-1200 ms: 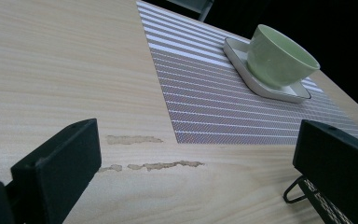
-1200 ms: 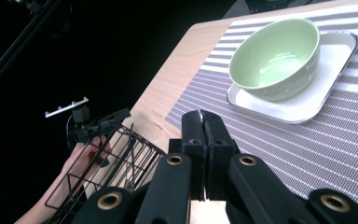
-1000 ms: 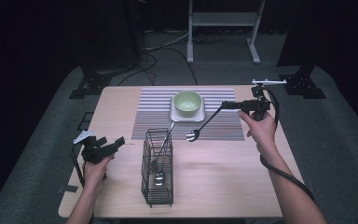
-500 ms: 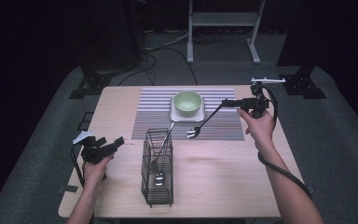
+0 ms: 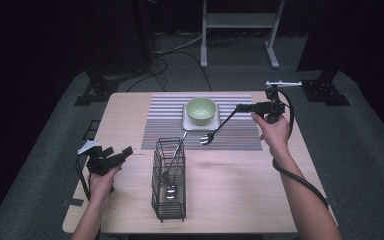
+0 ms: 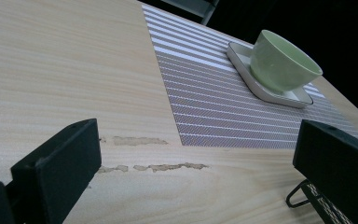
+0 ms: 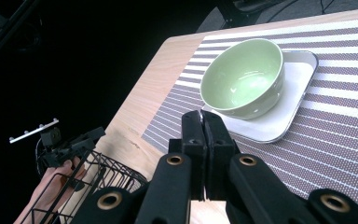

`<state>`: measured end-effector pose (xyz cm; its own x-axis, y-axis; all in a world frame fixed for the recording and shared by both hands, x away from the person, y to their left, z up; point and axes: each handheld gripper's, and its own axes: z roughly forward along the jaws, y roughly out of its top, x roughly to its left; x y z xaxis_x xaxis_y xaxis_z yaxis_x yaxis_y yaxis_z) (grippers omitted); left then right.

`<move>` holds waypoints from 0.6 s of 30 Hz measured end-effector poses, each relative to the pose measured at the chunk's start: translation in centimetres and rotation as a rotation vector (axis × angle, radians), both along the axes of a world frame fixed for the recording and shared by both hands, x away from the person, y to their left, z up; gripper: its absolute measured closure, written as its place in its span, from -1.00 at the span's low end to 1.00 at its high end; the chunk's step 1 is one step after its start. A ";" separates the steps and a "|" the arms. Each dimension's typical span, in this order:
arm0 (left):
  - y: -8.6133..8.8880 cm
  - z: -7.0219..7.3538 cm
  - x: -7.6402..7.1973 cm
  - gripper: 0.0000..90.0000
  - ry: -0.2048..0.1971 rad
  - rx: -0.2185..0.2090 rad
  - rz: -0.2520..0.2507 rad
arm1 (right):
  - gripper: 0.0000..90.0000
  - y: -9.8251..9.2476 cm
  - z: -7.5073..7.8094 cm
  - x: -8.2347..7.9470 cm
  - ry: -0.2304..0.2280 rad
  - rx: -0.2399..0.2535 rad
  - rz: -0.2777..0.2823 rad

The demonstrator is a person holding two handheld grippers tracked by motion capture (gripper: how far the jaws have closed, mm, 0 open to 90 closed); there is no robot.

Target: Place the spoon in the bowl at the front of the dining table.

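**Fork on its way to the placemat**

The right gripper is clenched on the handle end of a fork; seen from the right gripper view, its two jaws are pressed tight together with a sliver of metal at their tip. The fork slants down and to the left from the jaws, its prongs hanging low over the near edge of the striped placemat, just in front of the white plate that holds the green bowl.

Judging by this, the step in hand is laying cutlery out of the wire basket beside the bowl. The next move probably calls for lowering the fork flat on the mat, clear of the plate, before letting go.

The left gripper rests at the near left of the table, jaws wide apart and holding nothing. A spoon remains standing in the basket.
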<state>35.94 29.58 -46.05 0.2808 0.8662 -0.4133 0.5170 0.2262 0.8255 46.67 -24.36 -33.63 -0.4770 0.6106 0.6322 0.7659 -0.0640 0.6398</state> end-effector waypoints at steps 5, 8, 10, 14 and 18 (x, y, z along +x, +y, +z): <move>0.1 -0.1 0.0 -1.00 0.005 -0.008 0.002 | 0.97 0.2 -0.2 0.4 0.001 -0.003 -0.001; 0.2 -0.2 0.0 -1.00 0.006 -0.015 0.009 | 0.97 0.5 -0.1 0.6 0.000 -0.006 0.000; 0.3 -0.3 0.0 -1.00 0.008 -0.018 0.010 | 0.97 0.6 -0.1 0.6 -0.002 -0.002 -0.001; 0.6 -0.3 0.0 -1.00 0.009 -0.027 0.016 | 0.97 0.8 -0.1 0.8 -0.003 0.000 -0.004; 0.6 -0.3 0.0 -1.00 0.010 -0.032 0.019 | 0.97 0.8 -0.1 1.0 -0.006 0.003 -0.005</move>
<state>35.96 30.22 -46.35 0.2601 0.8576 -0.4437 0.5204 0.2625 0.8125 47.64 -23.59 -33.73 -0.4779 0.6109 0.6312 0.7618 -0.0694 0.6440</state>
